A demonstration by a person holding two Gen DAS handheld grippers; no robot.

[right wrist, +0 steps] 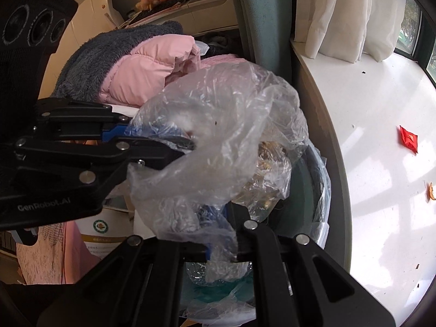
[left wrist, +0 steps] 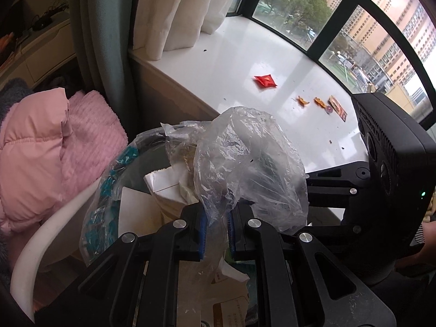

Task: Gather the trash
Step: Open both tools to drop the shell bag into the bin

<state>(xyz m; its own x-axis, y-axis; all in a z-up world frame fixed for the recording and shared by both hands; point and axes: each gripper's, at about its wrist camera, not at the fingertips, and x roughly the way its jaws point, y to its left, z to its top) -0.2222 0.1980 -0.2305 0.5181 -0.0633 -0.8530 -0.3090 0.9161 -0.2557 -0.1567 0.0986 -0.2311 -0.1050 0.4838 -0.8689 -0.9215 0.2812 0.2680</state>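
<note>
Left gripper (left wrist: 215, 229), marked "GenRobot.AI", and right gripper (right wrist: 222, 241) both clamp the clear plastic bag (left wrist: 245, 163).

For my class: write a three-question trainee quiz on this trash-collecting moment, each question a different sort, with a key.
1. True or false: both grippers are shut on the clear plastic bag.
2. Which lies on the white sill? A) red packet B) blue cup C) green bottle
3. Fill in: the bag hangs above the ____ bin.

Key: 1 true: left gripper and right gripper both pinch it. 2 A. 3 trash.
</note>
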